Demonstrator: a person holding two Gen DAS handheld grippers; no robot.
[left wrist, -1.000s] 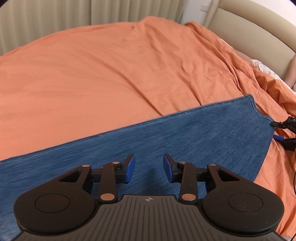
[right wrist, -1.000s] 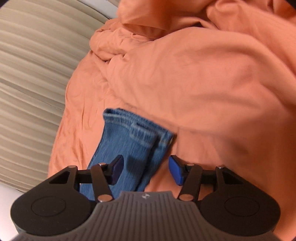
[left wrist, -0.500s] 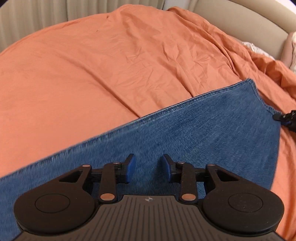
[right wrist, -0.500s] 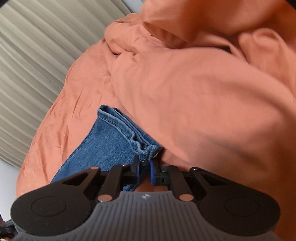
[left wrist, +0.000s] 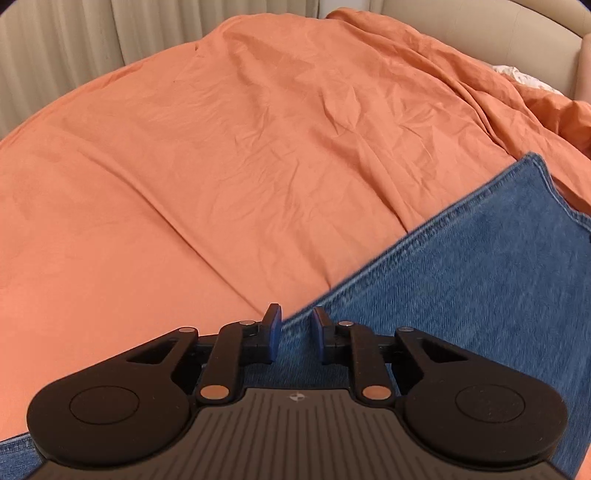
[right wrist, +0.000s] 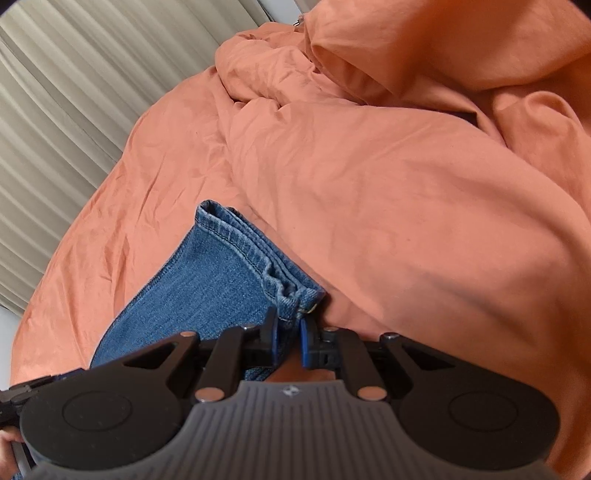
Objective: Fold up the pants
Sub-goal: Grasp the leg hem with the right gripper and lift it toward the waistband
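Blue jeans (left wrist: 461,295) lie flat on an orange duvet (left wrist: 221,166), running from the lower left to the right. My left gripper (left wrist: 297,332) sits low over their long upper edge. That edge runs between the blue pads (left wrist: 273,334), and the jaws are closing with a gap still showing. In the right wrist view the leg hem (right wrist: 236,254) points away from me. My right gripper (right wrist: 290,341) is shut on the hem's near corner, and denim bunches just above the pads.
The duvet is piled in a thick rumpled fold (right wrist: 424,166) right beside the hem. Beige curtains (right wrist: 74,92) hang past the bed's far side. A padded headboard (left wrist: 480,33) and a white cloth (left wrist: 524,75) are at the upper right.
My left gripper slid left across the jeans to their long edge and its jaws narrowed. The right gripper closed on the hem corner and rolled slightly.
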